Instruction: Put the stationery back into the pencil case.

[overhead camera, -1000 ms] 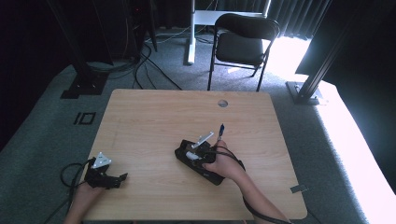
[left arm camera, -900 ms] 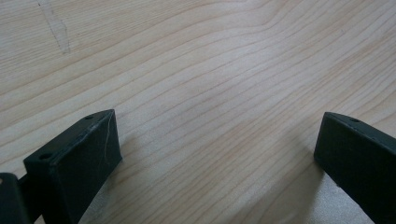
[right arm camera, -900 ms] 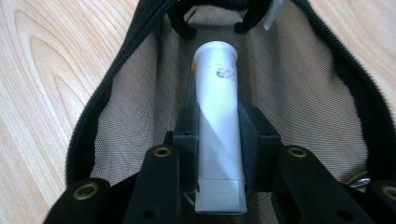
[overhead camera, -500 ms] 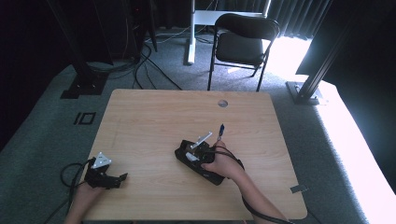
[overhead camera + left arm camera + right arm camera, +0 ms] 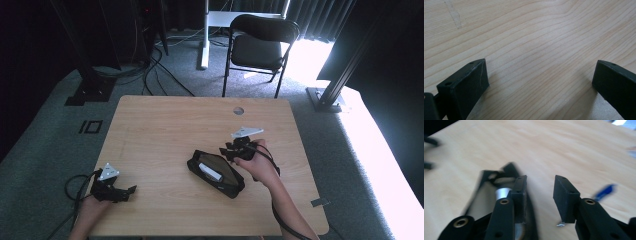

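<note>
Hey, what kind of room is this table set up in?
Probably a lab or recording studio: a lone wooden table on grey carpet, black curtains, floor cables and a folding chair.

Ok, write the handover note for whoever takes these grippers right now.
Left gripper: open, empty, resting on the bare wood at the near left of the table.
Right gripper: jaws partly open, nothing between them, at the far end of the open black pouch.
The pouch lies near the table's middle with a white-and-silver item inside; what it is cannot be told. A blue pen-like thing lies just past the right gripper, blurred.
Done: pouch open, one item in.
Left: probably the blue thing goes in, then the pouch gets closed.
</note>
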Demonstrator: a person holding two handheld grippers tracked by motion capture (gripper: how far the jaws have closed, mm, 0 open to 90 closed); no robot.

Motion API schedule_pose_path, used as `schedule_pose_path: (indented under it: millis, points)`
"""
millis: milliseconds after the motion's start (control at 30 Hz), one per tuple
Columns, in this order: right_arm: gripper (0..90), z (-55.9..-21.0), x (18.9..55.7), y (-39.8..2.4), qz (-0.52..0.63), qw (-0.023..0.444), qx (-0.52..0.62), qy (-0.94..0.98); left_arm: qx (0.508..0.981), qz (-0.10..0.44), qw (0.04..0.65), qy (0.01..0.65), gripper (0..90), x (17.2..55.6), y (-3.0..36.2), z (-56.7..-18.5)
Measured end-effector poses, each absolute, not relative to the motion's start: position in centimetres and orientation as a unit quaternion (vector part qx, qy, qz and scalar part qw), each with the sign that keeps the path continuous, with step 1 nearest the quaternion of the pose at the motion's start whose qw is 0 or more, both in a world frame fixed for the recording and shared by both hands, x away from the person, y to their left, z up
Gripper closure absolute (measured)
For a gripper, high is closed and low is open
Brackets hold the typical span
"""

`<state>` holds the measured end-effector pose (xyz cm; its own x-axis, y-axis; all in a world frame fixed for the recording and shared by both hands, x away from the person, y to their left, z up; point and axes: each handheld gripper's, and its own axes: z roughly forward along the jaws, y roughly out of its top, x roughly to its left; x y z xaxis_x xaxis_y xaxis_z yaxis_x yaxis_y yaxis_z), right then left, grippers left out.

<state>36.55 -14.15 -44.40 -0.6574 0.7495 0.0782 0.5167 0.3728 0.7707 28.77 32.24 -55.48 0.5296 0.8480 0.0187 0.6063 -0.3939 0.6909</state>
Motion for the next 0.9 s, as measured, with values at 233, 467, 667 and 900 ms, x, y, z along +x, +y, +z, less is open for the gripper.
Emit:
schedule_pose_path:
  millis: [233,467,667,900]
  points:
    - [57.7,-46.6,38.8,-16.3,0.378,0.183,0.454,0.786,0.814,0.188,0.321,0.446,0.7,28.8,32.3,-55.5]
    - [54.7,-49.3,40.8,-16.8,0.349,0.177,0.501,0.772,0.814,0.189,0.321,0.446,0.7,28.8,32.3,-55.5]
    - [50.4,-50.9,42.4,-16.7,0.337,0.171,0.531,0.758,0.814,0.189,0.321,0.446,0.7,28.8,32.3,-55.5]
    - [47.1,-52.3,43.5,-16.1,0.306,0.168,0.546,0.762,0.814,0.189,0.321,0.446,0.7,28.8,32.3,-55.5]
